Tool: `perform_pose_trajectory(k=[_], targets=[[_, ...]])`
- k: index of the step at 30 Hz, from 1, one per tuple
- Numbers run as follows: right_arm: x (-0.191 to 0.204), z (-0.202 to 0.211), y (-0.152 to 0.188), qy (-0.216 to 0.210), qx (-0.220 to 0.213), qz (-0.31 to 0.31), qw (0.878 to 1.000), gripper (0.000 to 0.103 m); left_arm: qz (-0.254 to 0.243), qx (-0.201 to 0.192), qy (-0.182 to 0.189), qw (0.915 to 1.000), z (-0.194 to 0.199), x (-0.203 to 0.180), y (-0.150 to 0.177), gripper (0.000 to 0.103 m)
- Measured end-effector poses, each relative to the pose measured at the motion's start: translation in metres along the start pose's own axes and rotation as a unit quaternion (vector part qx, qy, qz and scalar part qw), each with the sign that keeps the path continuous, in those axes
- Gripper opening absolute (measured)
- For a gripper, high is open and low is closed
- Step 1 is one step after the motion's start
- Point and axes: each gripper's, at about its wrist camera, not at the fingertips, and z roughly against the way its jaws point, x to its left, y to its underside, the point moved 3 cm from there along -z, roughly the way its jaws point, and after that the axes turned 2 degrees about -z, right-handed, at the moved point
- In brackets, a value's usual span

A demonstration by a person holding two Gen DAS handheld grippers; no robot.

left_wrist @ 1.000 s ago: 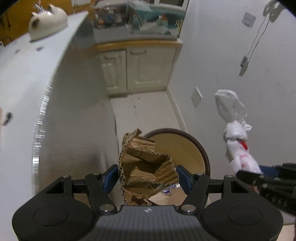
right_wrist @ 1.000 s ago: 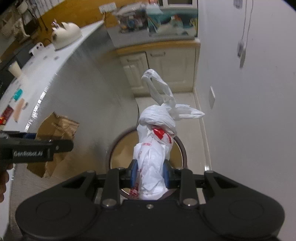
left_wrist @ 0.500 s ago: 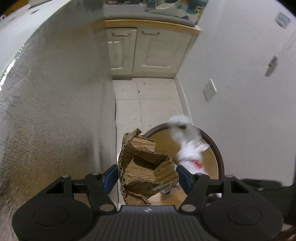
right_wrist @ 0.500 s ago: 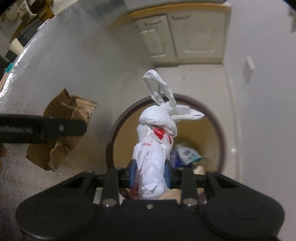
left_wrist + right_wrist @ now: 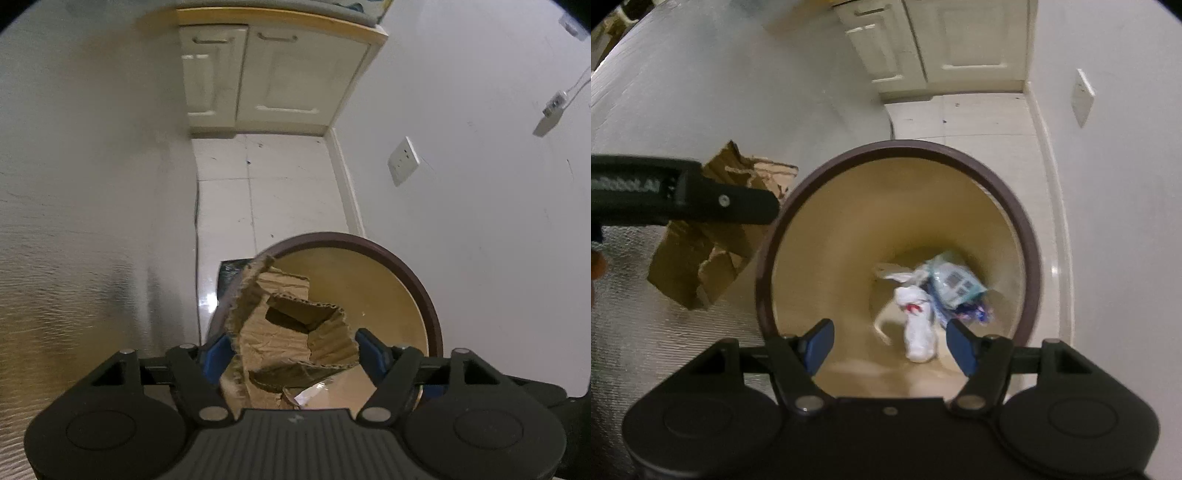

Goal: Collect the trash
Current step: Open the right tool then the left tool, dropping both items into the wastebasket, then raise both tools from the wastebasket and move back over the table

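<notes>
- Since the earlier frames the white bag (image 5: pixel 918 325) had left the right gripper (image 5: pixel 892 345): a second before it stood clamped between the blue pads, and now it lay down inside the bin (image 5: pixel 1015 218), blurred, near the bottom.
- The right gripper's jaws had just been opening; they stood wide with nothing between them, the pads apart over the bin's mouth.
- Both views had sunk closer to the bin, whose dark brown rim filled much more of each picture than before.
- The left gripper (image 5: pixel 293 352) had the torn cardboard (image 5: pixel 284 332) between its pads, as in the earlier frames; its jaws had just been opening a little further.
- The right pad sat just beside the cardboard's corrugated edge and the left pad looked pressed against its other side, so the cardboard seemed gripped still, though whether the right pad truly touched I could not tell.
- In the right view the cardboard (image 5: pixel 701 254) hung just outside the bin's rim, on the side of the foil-covered wall (image 5: pixel 683 92), with the left gripper's black finger (image 5: pixel 701 199) across it.
- In the bin, beside the white bag, lay a pale blue-green packet (image 5: pixel 955 282) and some dark wrapper, too blurred to name.
- Beyond the bin ran a pale tiled floor (image 5: pixel 266 192) up to cream cupboard doors (image 5: pixel 280 74).
</notes>
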Motion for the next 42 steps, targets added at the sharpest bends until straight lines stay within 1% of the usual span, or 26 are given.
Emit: perform_pose_trajectory(k=[1,2,3,4,7,12,21,27,30,36,41,42], targets=[[-0.003,0.002,0.0,0.003,-0.001,-0.001,1.0,0.068,0.001,0.002,0.002,1.0,-0.005,-0.001,0.0,0.08],[-0.006,0.002,0.001,0.005,0.0,-0.002,1.0,0.068,0.003,0.007,0.0,1.0,-0.009,-0.001,0.002,0.084],[-0.008,0.002,0.001,0.007,0.001,-0.002,1.0,0.068,0.006,0.012,-0.004,0.9999,-0.013,0.0,0.003,0.09],[-0.01,0.003,0.0,0.008,0.001,-0.002,1.0,0.068,0.009,0.018,-0.009,0.9998,-0.016,0.001,0.005,0.092],[-0.012,0.002,-0.001,0.01,0.002,0.0,1.0,0.069,0.008,0.036,-0.015,0.9992,-0.022,0.005,0.01,0.093],[-0.013,0.004,-0.002,0.014,0.004,0.01,1.0,0.069,-0.002,0.051,-0.028,0.9983,-0.019,0.011,0.02,0.094],[-0.012,0.013,0.0,0.017,0.002,0.007,1.0,0.069,-0.023,0.063,-0.045,0.9967,-0.009,0.015,0.032,0.098],[-0.016,0.024,-0.002,0.027,-0.002,-0.003,1.0,0.07,-0.027,0.063,-0.053,0.9963,0.0,0.015,0.036,0.103],[-0.019,0.032,-0.002,0.032,-0.008,-0.008,0.999,0.074,-0.025,0.06,-0.055,0.9964,0.007,0.014,0.036,0.103],[-0.018,0.053,-0.003,0.04,-0.026,-0.011,0.999,0.086,-0.021,0.049,-0.057,0.9969,0.024,0.016,0.038,0.103],[-0.011,0.07,-0.003,0.047,-0.04,-0.004,0.998,0.103,-0.018,0.041,-0.059,0.9972,0.042,0.016,0.042,0.103],[-0.01,0.074,-0.003,0.049,-0.042,-0.003,0.998,0.103,-0.017,0.039,-0.059,0.9974,0.046,0.017,0.043,0.103]])
